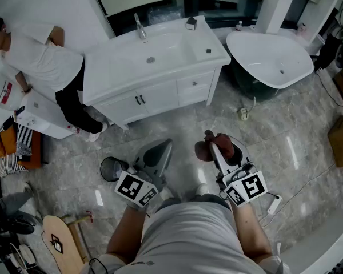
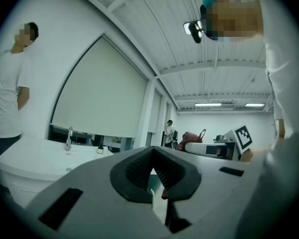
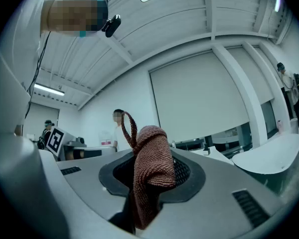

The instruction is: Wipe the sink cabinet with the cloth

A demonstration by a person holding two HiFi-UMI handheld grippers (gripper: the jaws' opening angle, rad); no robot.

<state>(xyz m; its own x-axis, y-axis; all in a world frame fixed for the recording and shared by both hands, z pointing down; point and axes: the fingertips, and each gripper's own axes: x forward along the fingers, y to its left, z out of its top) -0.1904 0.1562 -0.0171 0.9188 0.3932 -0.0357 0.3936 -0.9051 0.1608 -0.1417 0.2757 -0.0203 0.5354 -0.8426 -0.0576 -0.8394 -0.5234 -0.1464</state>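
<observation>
Presently the right gripper, at lower centre of the head view, is clamped on the cloth, which stands bunched above its jaws with a loop at the top. The left gripper has its jaws together on nothing. The cabinet stands at upper centre, well apart from both grippers (a person is at its left end). Wiping has seemingly not begun. To do it well, the cloth's free bulk, not the jaw tips, should meet the white door fronts, pressed lightly and drawn in overlapping passes; the tight bunching may leave little contact area.
</observation>
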